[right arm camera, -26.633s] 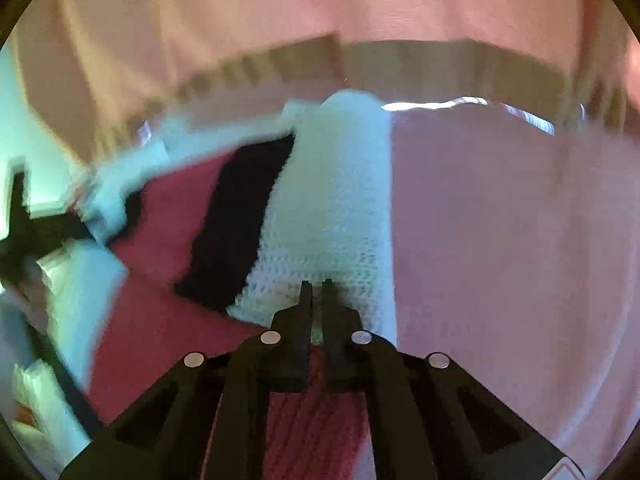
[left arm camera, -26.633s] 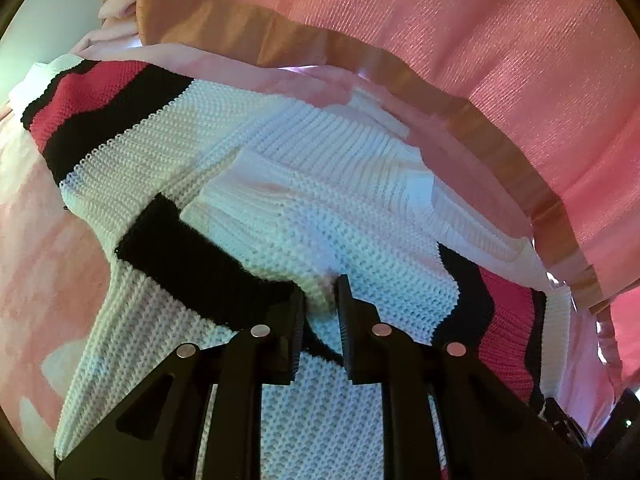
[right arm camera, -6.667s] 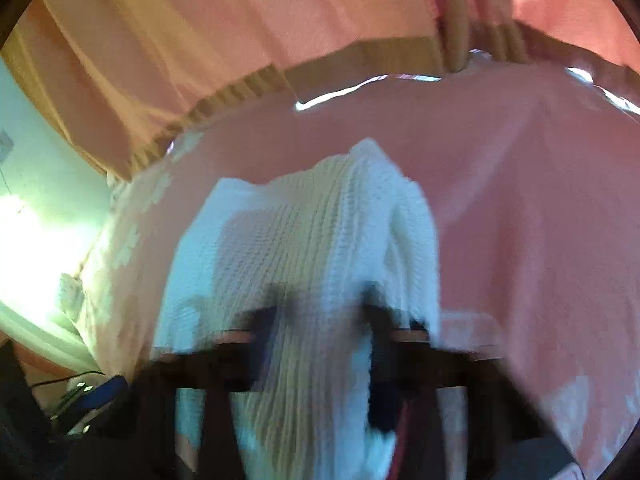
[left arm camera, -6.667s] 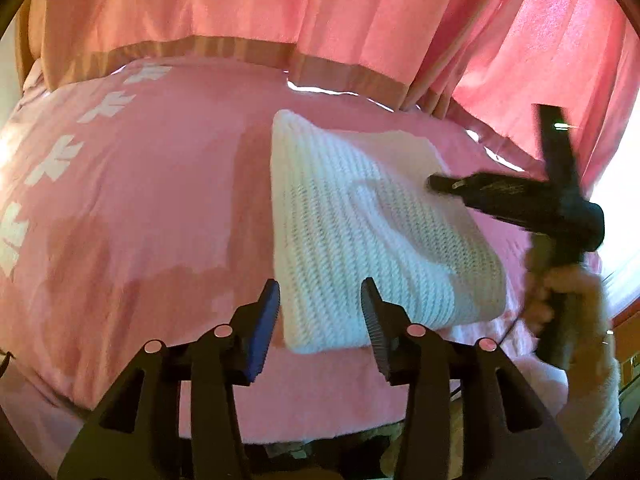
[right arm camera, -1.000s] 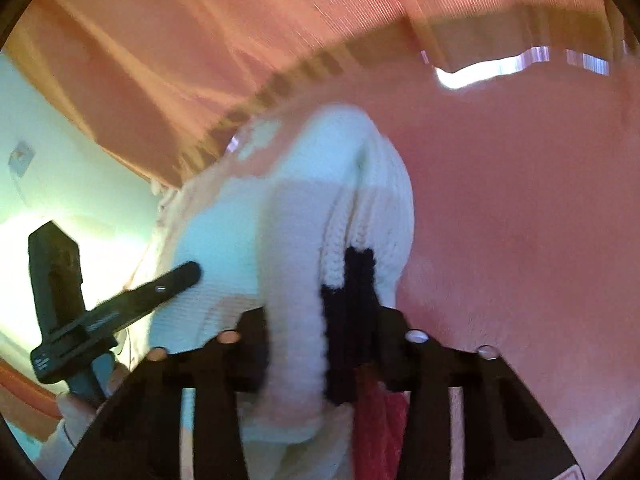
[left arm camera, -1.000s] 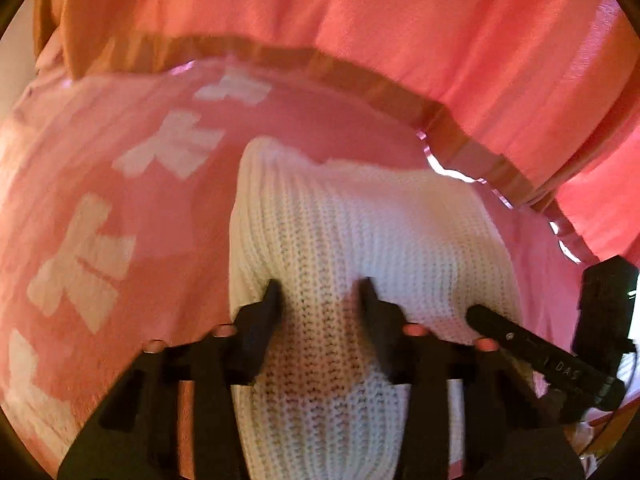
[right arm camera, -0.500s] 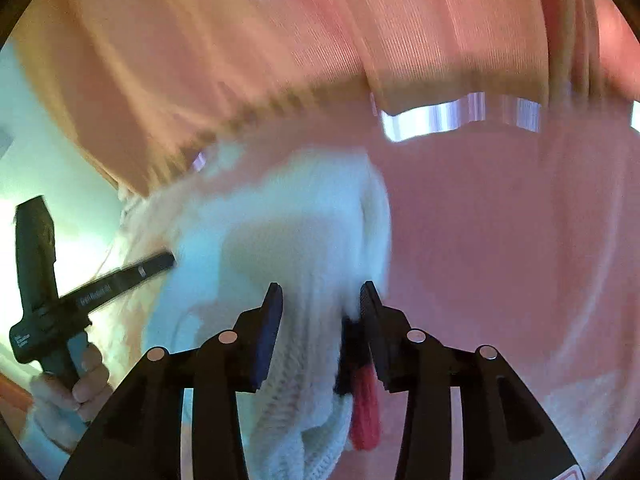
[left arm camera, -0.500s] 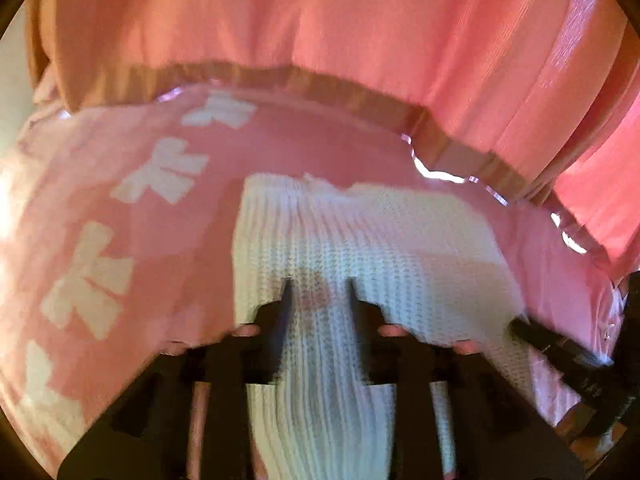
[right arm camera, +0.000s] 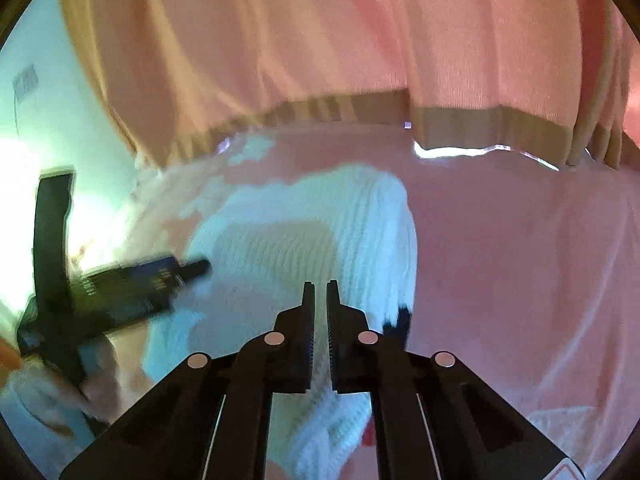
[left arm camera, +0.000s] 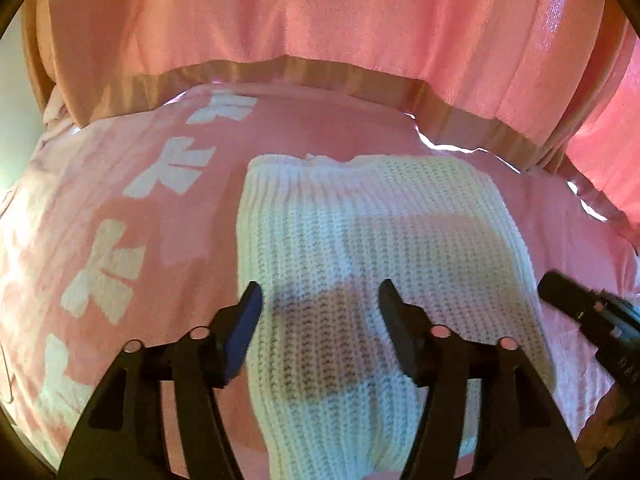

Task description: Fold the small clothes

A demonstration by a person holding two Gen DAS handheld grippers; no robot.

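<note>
A white knit sweater (left arm camera: 372, 248) lies folded into a compact block on the pink bed cover (left arm camera: 132, 264). My left gripper (left arm camera: 320, 304) is open, its fingers spread just above the near part of the sweater, holding nothing. In the right wrist view the folded sweater (right arm camera: 304, 236) lies ahead, with a bit of black and red trim (right arm camera: 400, 320) at its right edge. My right gripper (right arm camera: 319, 294) is shut and empty just above the sweater's near side. Each gripper shows in the other's view: the right one (left arm camera: 592, 320) and the left one (right arm camera: 120, 284).
Pink curtains with a tan hem (left arm camera: 320, 72) hang right behind the bed. The cover has white bow patterns (left arm camera: 104, 276) on the left. A pale wall (right arm camera: 48, 112) is on the left of the right wrist view. Bare pink cover (right arm camera: 520, 260) lies to the sweater's right.
My left gripper has opened wide and lifted off the sweater. My right gripper has let go of the sweater's edge, closed empty and pulled back slightly. The sweater now lies flat.
</note>
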